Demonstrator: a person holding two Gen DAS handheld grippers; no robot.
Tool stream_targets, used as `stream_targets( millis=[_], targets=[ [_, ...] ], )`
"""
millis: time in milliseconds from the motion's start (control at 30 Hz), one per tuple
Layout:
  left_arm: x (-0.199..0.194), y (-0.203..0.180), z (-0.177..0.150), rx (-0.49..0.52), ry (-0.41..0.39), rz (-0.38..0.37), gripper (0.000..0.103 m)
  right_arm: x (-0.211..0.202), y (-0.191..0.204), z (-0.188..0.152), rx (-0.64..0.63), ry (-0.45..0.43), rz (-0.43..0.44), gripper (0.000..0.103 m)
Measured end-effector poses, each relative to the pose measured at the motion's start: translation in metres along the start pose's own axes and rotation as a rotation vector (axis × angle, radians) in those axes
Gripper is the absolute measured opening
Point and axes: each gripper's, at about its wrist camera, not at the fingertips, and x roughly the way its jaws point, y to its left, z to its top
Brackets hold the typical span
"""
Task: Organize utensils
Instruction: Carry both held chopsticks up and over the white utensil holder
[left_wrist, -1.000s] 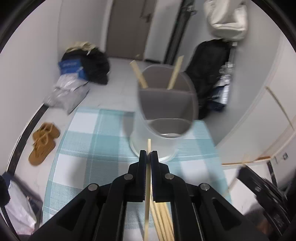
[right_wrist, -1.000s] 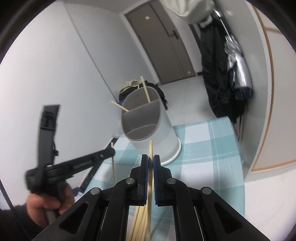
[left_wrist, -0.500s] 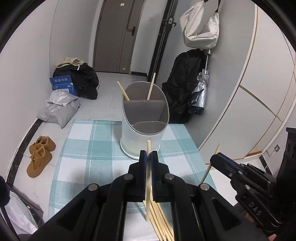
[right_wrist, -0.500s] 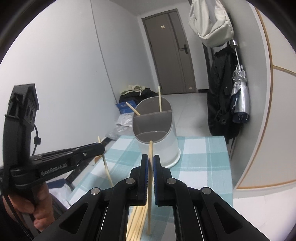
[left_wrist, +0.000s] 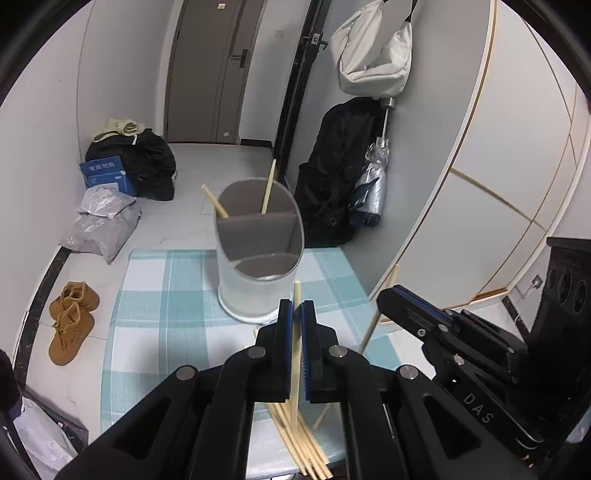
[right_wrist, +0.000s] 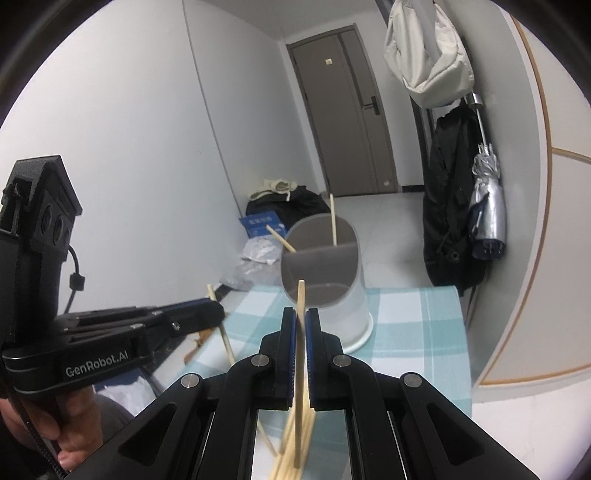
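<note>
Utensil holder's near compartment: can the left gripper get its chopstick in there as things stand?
Probably yes. The left gripper is shut on a chopstick, and the utensil holder stands straight ahead with its near compartment open. The right gripper sits off to the side, clear of that path.

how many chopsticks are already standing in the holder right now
2. One chopstick leans left and another stands nearly upright, both in the far compartment of the holder. Each gripper grips one more; loose ones lie on the tablecloth. Shorter ones inside might be hidden.
</note>
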Motion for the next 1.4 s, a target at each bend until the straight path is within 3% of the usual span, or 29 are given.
stream_targets(
  millis=[267,500,733,967,1167,1400],
  targets=[
    [-0.007,0.0,0.045,-0.017,-0.014,-0.049,0.0,0.004,-0.005,0.038,0.053,-0.015,0.061,0.004],
    [-0.007,0.007,0.096,-0.034,-0.046,-0.049,0.0,0.014,-0.007,0.085,0.055,-0.024,0.092,0.004],
    [0.0,0.019,0.144,-0.032,-0.102,-0.029,0.0,0.035,-0.017,0.143,0.022,-0.069,0.075,0.004],
    [0.02,0.035,0.17,-0.045,-0.134,-0.011,0.0,0.065,-0.032,0.186,-0.012,-0.149,0.024,0.004],
    [0.044,0.044,0.177,-0.047,-0.133,0.003,0.0,0.096,-0.042,0.195,-0.022,-0.172,-0.016,0.004],
    [0.064,0.043,0.168,0.044,-0.145,0.051,0.0,0.127,-0.052,0.182,-0.031,-0.157,-0.025,0.004]
  ],
)
